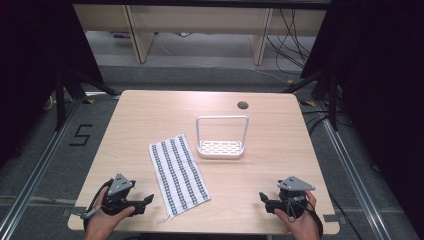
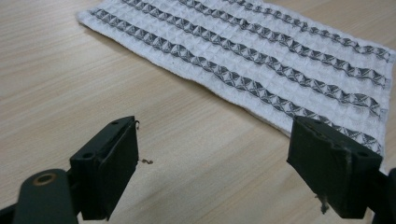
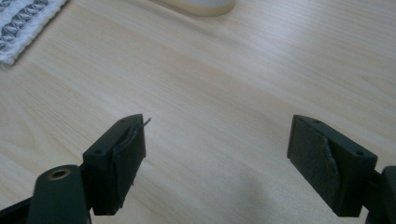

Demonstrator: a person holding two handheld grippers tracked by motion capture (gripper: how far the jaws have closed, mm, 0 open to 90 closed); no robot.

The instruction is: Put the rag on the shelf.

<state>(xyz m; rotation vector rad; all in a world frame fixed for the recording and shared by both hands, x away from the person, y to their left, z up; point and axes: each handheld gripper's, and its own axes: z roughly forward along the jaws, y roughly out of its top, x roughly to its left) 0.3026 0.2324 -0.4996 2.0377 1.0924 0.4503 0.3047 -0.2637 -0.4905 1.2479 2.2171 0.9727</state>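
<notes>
The striped towel [image 1: 178, 175] lies flat at lower centre of the worktop [image 1: 270, 170], between the left gripper [image 1: 146, 201] and right gripper [image 1: 263, 199], both wide open and empty, poised to reach it.

A light wooden table [image 1: 150, 107] with a round cable hole [image 1: 243, 105] near its far edge stands on grey carpet [image 1: 210, 75]. Beyond it are pale desk legs [image 1: 139, 35] and loose cables [image 1: 292, 40]; black curtains [image 1: 30, 60] hang left and right, with metal rails [image 1: 30, 175] along the floor.
</notes>
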